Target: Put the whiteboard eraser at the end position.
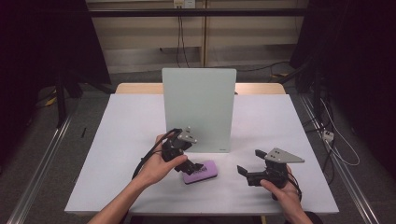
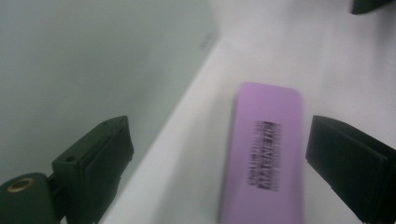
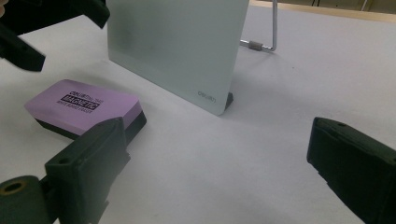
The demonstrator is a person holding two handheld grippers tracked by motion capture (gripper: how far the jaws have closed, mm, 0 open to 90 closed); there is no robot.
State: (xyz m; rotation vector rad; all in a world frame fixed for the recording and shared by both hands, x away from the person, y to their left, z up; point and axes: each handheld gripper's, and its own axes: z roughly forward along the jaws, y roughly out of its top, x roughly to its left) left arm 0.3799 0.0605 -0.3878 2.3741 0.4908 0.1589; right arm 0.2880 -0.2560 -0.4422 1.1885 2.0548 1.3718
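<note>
Across the white table (image 1: 289, 140) in front of me, the biggest thing is the pale green board (image 1: 199, 109), standing upright near the middle on its wire stand (image 3: 266, 32). Its lower corner carries a small printed logo, and a dark foot shows under that corner in my right gripper view.

Just in front of the board's lower edge lies the purple eraser (image 1: 200, 171), flat on the table with its printed label up and a dark layer underneath. It sits close to the board but apart from it.

My left gripper (image 1: 196, 166) hangs over the eraser's near end, its jaws spread wide on either side of the purple top and not pressing on it; the eraser rests on the table by itself.

My right gripper (image 1: 250, 167) sits off to the right, well apart from the eraser, jaws wide with nothing between them, pointed toward the board.
</note>
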